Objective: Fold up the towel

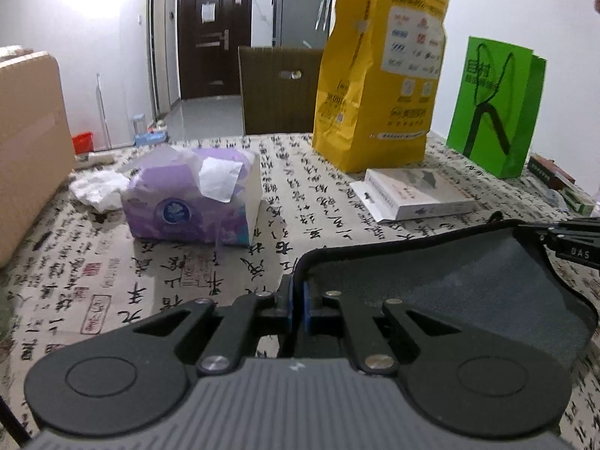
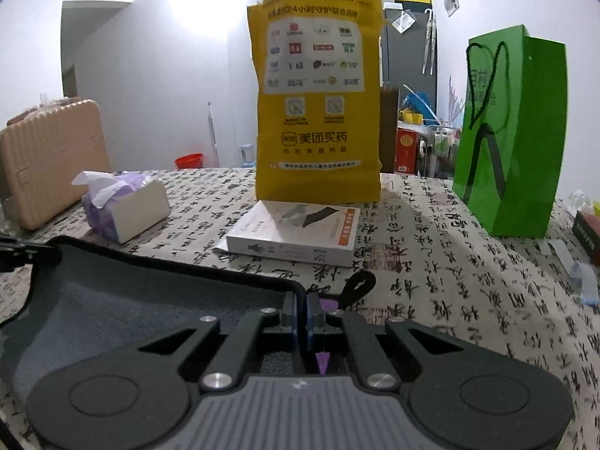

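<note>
Left wrist view has the left gripper (image 1: pixel 299 300) clenched on a corner of the dark grey towel (image 1: pixel 450 281), which spreads across the lower right of the frame above the calligraphy tablecloth (image 1: pixel 187 270). Right wrist view shows the right gripper (image 2: pixel 302 313) pinching the towel's (image 2: pixel 131 300) other corner, cloth filling the lower left. Behind stand a yellow bag (image 2: pixel 318 112), green bag (image 2: pixel 517 131), white box (image 2: pixel 296 232) and tissue pack (image 1: pixel 195 202).

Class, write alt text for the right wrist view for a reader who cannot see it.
The right gripper is shut on a corner of a dark grey towel, held above a calligraphy-print tablecloth. Behind stand a yellow bag, a white box, a tissue pack and a green bag.
</note>
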Tool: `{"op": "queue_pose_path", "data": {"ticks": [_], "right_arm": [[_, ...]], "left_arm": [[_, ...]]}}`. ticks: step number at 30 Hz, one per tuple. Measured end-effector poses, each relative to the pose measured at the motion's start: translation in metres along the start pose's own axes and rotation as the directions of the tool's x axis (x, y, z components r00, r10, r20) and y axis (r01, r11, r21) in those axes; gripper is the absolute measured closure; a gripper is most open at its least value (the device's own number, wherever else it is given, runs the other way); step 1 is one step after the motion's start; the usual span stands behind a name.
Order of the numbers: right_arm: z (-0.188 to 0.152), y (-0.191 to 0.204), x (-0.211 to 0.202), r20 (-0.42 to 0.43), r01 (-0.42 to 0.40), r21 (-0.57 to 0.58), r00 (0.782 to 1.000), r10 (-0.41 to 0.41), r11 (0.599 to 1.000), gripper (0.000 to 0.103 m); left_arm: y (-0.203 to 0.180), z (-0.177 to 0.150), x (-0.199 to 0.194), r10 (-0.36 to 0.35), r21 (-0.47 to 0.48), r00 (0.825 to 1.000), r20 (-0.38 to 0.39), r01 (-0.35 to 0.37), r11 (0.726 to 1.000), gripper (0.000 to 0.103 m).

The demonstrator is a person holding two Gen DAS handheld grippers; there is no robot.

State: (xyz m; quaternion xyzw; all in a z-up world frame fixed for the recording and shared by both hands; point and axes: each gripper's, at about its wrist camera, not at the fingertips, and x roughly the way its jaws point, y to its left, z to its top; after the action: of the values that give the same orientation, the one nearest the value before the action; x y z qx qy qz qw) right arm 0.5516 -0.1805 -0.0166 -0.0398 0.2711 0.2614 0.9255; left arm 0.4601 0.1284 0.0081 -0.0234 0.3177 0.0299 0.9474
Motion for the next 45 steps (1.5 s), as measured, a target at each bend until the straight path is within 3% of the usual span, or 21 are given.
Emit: {"op": "queue_pose_path", "data": {"ticks": [5,10,14,16,18,19,21,22,24,26,33,45], "right_arm": [[0.006,-0.004,0.022,-0.042,0.009,0.004,0.999,-0.009,1.000,0.098],[0.002,-0.004,0.039,-0.087,0.050,-0.004,0.995,-0.051,0.999,0.089],[0.000,-0.007,0.040,-0.091,0.065,0.008,0.994,-0.064,0.998,0.081],[0.000,-0.006,0.039,-0.092,0.066,0.004,0.994,-0.065,0.998,0.075],[0.002,-0.006,0.037,-0.089,0.064,0.004,0.994,-0.064,0.998,0.062],[0.004,-0.006,0.035,-0.086,0.064,0.003,0.994,-0.063,0.998,0.060],[0.007,-0.005,0.031,-0.080,0.062,0.001,0.995,-0.062,0.998,0.052],[0.008,-0.004,0.029,-0.077,0.062,0.000,0.995,-0.061,0.998,0.047],[0.011,-0.003,0.023,-0.069,0.061,0.001,0.996,-0.061,0.998,0.019],[0.014,-0.002,0.015,-0.066,0.064,0.002,0.996,-0.064,0.998,0.007],[0.019,0.001,-0.011,-0.076,0.058,0.035,0.996,-0.055,0.998,0.006],[0.015,0.015,-0.058,-0.076,0.041,0.063,0.996,-0.036,0.997,0.002]], "left_arm": [[0.008,0.002,0.031,-0.014,-0.019,0.998,-0.058,0.013,1.000,0.097],[0.015,-0.007,0.043,-0.017,-0.020,0.997,-0.077,0.015,1.000,0.094],[0.019,-0.007,0.040,-0.005,-0.019,0.997,-0.074,0.003,1.000,0.071],[0.022,-0.006,0.038,0.003,-0.024,0.997,-0.071,-0.005,1.000,0.064],[0.024,-0.004,0.035,0.002,-0.030,0.997,-0.071,-0.004,1.000,0.057],[0.024,-0.004,0.033,0.002,-0.033,0.997,-0.072,-0.004,0.999,0.051],[0.026,-0.002,0.029,0.012,-0.043,0.997,-0.079,-0.015,0.999,0.015],[0.027,-0.002,0.026,0.013,-0.052,0.997,-0.078,-0.017,0.999,0.013],[0.028,-0.002,0.020,0.010,-0.054,0.997,-0.076,-0.014,0.998,0.011],[0.028,-0.001,0.014,0.021,-0.059,0.997,-0.074,-0.025,0.998,0.000],[0.026,-0.002,-0.008,0.068,-0.064,0.994,-0.084,-0.073,0.995,0.000],[0.008,-0.006,-0.061,0.076,-0.052,0.996,-0.056,-0.078,0.996,0.000]]}}
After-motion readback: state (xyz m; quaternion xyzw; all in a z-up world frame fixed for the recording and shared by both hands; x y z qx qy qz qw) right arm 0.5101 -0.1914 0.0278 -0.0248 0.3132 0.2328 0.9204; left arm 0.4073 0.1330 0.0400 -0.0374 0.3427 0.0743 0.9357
